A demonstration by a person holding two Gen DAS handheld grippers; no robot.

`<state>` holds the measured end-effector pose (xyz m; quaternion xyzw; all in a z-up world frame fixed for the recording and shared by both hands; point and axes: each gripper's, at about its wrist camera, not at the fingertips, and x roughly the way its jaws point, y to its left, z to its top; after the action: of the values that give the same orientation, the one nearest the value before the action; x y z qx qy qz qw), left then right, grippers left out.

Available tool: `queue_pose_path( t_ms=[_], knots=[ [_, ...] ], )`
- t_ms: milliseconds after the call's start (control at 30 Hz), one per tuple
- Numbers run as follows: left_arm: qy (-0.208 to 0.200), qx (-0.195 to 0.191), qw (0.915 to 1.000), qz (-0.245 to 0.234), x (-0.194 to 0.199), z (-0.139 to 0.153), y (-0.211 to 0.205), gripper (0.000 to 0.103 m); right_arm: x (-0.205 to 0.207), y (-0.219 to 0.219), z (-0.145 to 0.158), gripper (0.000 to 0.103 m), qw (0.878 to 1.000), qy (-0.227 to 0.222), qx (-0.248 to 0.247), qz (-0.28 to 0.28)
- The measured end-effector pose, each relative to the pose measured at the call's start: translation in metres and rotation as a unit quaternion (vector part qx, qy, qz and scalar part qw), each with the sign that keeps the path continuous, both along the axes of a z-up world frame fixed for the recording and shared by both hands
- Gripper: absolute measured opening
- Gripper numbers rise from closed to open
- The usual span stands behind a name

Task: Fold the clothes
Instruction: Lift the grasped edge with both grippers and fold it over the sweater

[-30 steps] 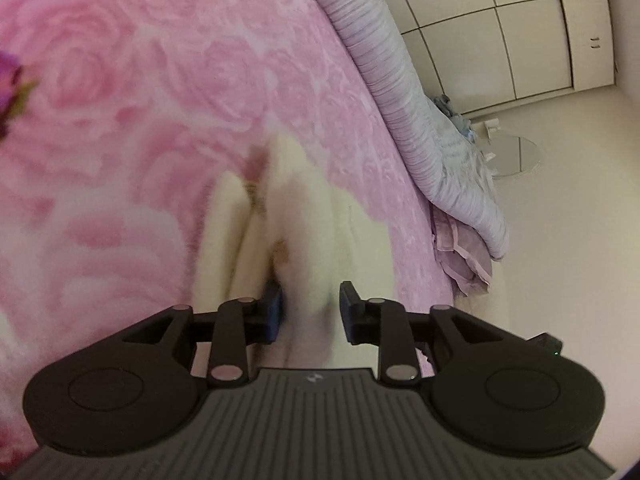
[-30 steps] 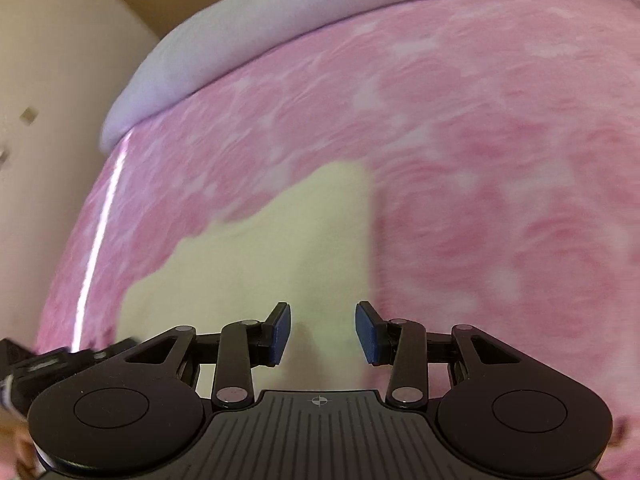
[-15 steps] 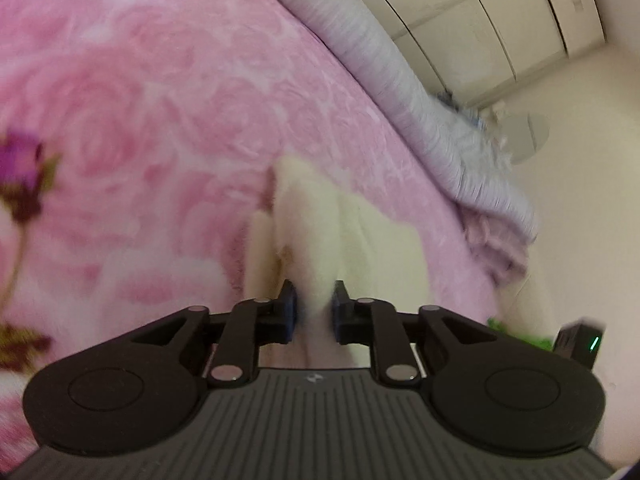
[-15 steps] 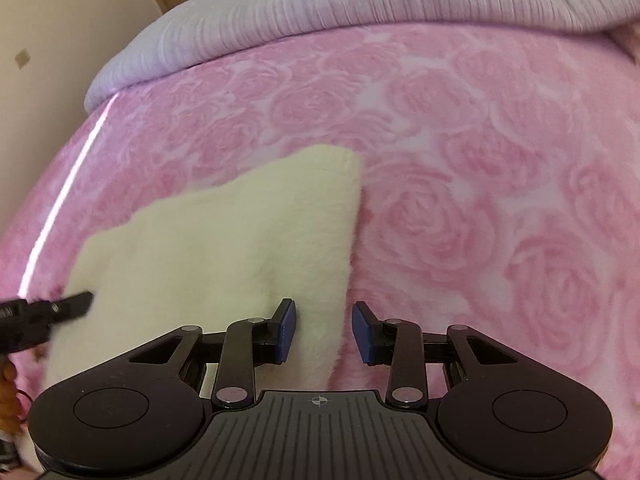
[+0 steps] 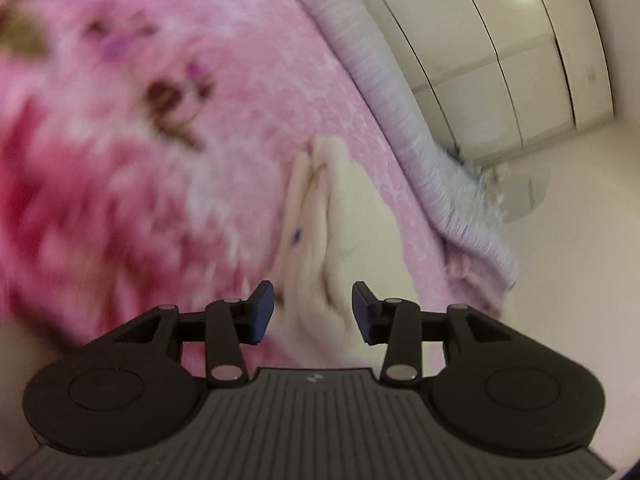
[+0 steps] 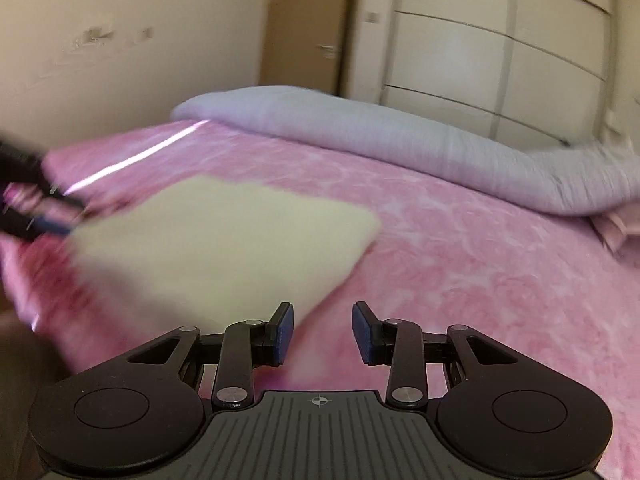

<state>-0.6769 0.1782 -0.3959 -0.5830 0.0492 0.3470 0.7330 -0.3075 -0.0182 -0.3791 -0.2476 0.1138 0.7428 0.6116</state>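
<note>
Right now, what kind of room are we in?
Most likely a bedroom: a bed with a pink rose-print bedspread, a rolled lilac duvet along its far edge, and tall cream wardrobe doors behind. A cream garment lies folded on the bedspread.

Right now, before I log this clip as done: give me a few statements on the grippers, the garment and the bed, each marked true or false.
1. The left gripper is open. True.
2. The right gripper is clamped on the garment. False: its jaws stand apart with nothing between them, and the garment's corner lies beside its left finger.
3. The garment lies on the pink blanket. True.
4. The garment is dark blue. False: it is cream.
5. A grey duvet lies along the far edge of the bed. True.
</note>
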Motion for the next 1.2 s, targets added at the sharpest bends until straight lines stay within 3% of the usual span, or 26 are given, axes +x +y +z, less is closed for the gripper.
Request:
queue_pose_path(
  t_ms=[133,200,400,467,633,733,867,1000,1133,1200],
  knots=[
    [-0.030,-0.025,0.9989,0.025,-0.013,-0.005,-0.032,0.040,-0.035,-0.013,-0.020,0.037,0.998,-0.062,-0.009,0.014],
    [-0.027,-0.028,0.9988,0.032,-0.009,-0.008,-0.035,0.042,-0.046,-0.009,-0.026,0.037,0.997,-0.075,-0.005,0.001],
    [-0.019,-0.010,0.9986,0.048,0.008,-0.013,-0.031,0.041,-0.054,0.005,-0.035,0.037,0.998,-0.053,0.002,-0.042],
    [-0.008,0.002,0.9988,0.047,0.012,-0.012,-0.027,0.025,-0.057,0.010,-0.037,0.037,0.997,-0.053,0.000,-0.047],
    [0.030,0.035,0.9986,0.027,0.019,-0.006,-0.025,0.016,-0.067,0.009,-0.038,0.029,0.995,-0.088,0.012,-0.037],
    [0.028,0.036,0.9988,0.020,0.016,-0.005,-0.026,0.016,-0.068,0.011,-0.037,0.028,0.994,-0.098,0.012,-0.040],
    [-0.012,-0.006,0.9989,0.045,0.005,-0.012,-0.027,0.023,-0.067,0.016,-0.037,0.028,0.995,-0.088,0.006,-0.043],
    [-0.003,-0.003,0.9989,0.046,0.006,-0.013,-0.030,0.027,-0.066,0.019,-0.037,0.028,0.996,-0.081,0.004,-0.044],
    [-0.012,-0.005,0.9988,0.048,0.013,-0.017,-0.023,0.026,-0.067,0.020,-0.038,0.028,0.996,-0.083,0.004,-0.045],
    [0.000,0.007,0.9992,0.040,0.018,-0.014,-0.021,0.019,-0.068,0.020,-0.038,0.028,0.995,-0.086,0.004,-0.045]
  ],
)
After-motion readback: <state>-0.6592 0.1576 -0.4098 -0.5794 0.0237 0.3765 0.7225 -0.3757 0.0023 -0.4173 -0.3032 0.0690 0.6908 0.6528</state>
